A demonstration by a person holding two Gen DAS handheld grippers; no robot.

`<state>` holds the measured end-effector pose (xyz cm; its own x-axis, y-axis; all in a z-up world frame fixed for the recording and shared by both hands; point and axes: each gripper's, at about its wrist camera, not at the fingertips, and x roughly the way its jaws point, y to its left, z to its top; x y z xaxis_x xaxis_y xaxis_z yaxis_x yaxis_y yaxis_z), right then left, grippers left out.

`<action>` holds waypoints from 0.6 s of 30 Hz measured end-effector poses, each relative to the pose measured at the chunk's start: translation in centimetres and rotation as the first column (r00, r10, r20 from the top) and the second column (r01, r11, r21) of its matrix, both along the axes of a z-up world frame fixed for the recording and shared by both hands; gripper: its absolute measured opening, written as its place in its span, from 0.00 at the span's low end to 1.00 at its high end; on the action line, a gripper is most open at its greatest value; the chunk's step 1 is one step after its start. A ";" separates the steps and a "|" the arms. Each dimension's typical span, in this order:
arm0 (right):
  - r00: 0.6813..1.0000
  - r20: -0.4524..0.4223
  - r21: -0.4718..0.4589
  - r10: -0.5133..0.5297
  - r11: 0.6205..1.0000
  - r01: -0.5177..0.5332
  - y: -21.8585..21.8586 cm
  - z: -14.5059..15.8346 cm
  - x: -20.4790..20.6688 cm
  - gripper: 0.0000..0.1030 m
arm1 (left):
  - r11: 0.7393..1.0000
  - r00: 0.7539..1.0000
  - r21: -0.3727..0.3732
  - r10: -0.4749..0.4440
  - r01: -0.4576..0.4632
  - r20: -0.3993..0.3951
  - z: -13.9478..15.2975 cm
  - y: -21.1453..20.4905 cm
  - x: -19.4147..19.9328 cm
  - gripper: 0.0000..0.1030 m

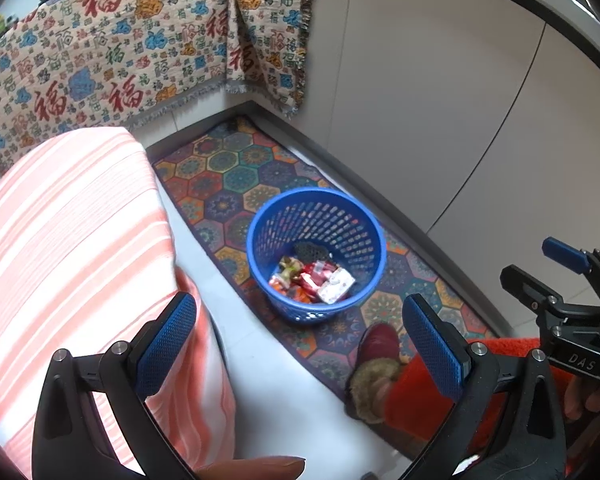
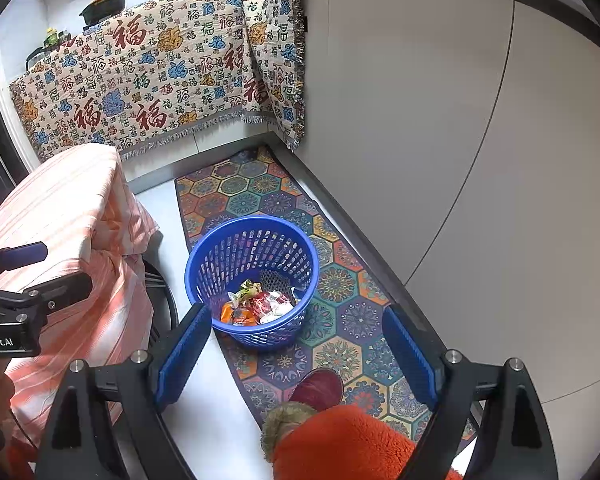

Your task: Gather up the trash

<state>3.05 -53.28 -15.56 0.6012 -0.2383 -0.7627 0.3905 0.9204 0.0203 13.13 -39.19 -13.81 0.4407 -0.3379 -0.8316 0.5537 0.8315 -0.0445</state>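
Kitchen floor, bright hexagon-pattern rug along grey cupboards. One round blue plastic basket with holes stands mid-rug, easy to drop into. Crumpled wrappers piled inside, too jumbled to count. Left hand-held gripper and right hand-held gripper both wide apart, empty.

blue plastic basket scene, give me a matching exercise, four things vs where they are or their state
Things:
1. blue plastic mesh basket
2. crumpled snack wrappers
3. patterned fringed cloth
4. right gripper

Places or states:
A. draped over the counter
B. open, holding nothing
C. standing on the hexagon-patterned floor mat
D. lying inside the basket

Pairs: 1-C, 2-D, 3-A, 4-B
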 end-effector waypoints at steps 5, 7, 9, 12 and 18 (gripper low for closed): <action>1.000 -0.001 0.000 0.000 1.000 0.000 0.1 0.0 0.0 0.86 | 1.000 1.000 0.002 0.000 0.000 0.005 0.0 -0.2 -0.1 0.99; 1.000 -0.002 -0.003 -0.001 1.000 0.000 0.0 -0.1 0.1 0.86 | 1.000 1.000 0.002 0.000 0.000 0.006 0.1 -0.3 -0.2 0.99; 1.000 -0.003 -0.001 0.000 1.000 0.000 0.1 -0.1 0.1 0.86 | 1.000 1.000 0.001 -0.001 0.001 0.006 0.1 -0.3 -0.2 0.99; 1.000 -0.004 -0.002 0.003 1.000 -0.003 0.0 -0.2 0.2 0.86 | 1.000 1.000 0.004 -0.002 0.002 0.008 0.2 -0.4 -0.1 0.99; 1.000 -0.005 0.000 0.002 1.000 -0.002 0.0 -0.2 0.2 0.86 | 1.000 1.000 0.004 -0.001 0.000 0.009 0.2 -0.6 -0.1 0.99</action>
